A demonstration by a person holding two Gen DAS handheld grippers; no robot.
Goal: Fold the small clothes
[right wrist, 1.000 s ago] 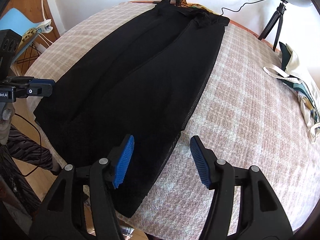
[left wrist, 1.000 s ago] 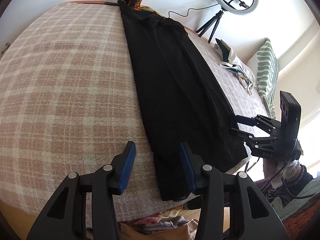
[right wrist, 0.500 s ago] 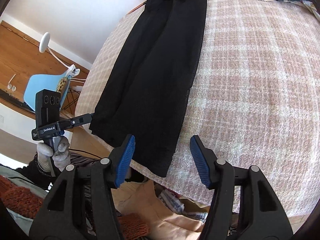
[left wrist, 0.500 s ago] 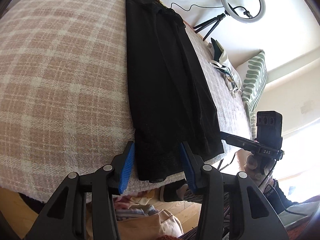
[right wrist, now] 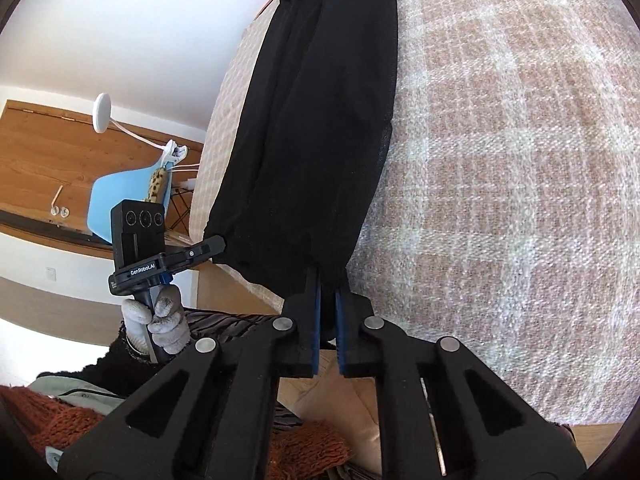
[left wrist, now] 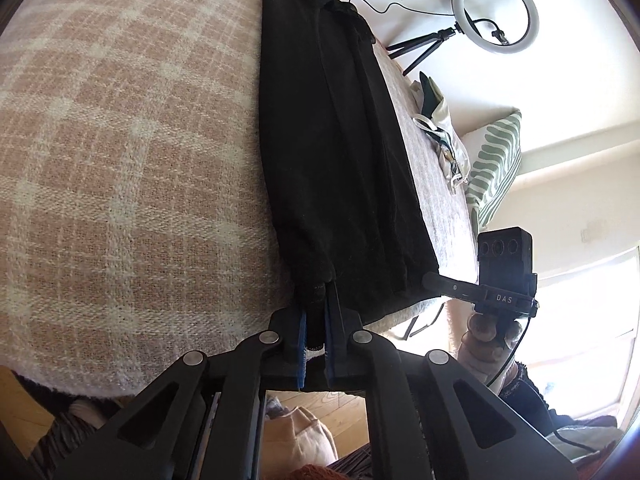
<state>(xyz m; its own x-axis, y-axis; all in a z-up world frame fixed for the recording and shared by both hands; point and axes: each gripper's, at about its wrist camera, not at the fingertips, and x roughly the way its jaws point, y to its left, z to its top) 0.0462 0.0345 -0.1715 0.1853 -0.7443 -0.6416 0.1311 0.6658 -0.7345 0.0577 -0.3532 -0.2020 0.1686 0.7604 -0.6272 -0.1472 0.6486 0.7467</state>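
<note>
The left gripper (left wrist: 315, 322) is pinching the near left corner of the black garment (left wrist: 340, 160), its blue pads (left wrist: 301, 336) drawn close together with a bunched strip of hem trapped between them. The right gripper (right wrist: 327, 312) is doing the same at the near right corner of the garment (right wrist: 320, 120), jaws narrowed onto the cloth so that only a slim gap is showing between the pads (right wrist: 317, 320). Each gripper is also showing in the other's view, off to the side and level with the hem, so the two are holding the same edge at its two ends.

Holding both corners at once is probably meant to keep the hem taut and straight, so that the lower end can be lifted and carried up over the rest for a clean fold rather than a crumpled one.

From the grippers outward, the garment is lying lengthwise on the plaid bed cover (left wrist: 120, 140), stretching away from the near edge of the bed toward the far end, flat apart from some long creases. Its hem is sitting right at the bed's edge, touching both sets of pads. Beyond it on the right side, well apart, other clothes (left wrist: 440, 128) are waiting near a striped cushion (left wrist: 496, 160), with a ring light (left wrist: 496, 12) standing behind.
</note>
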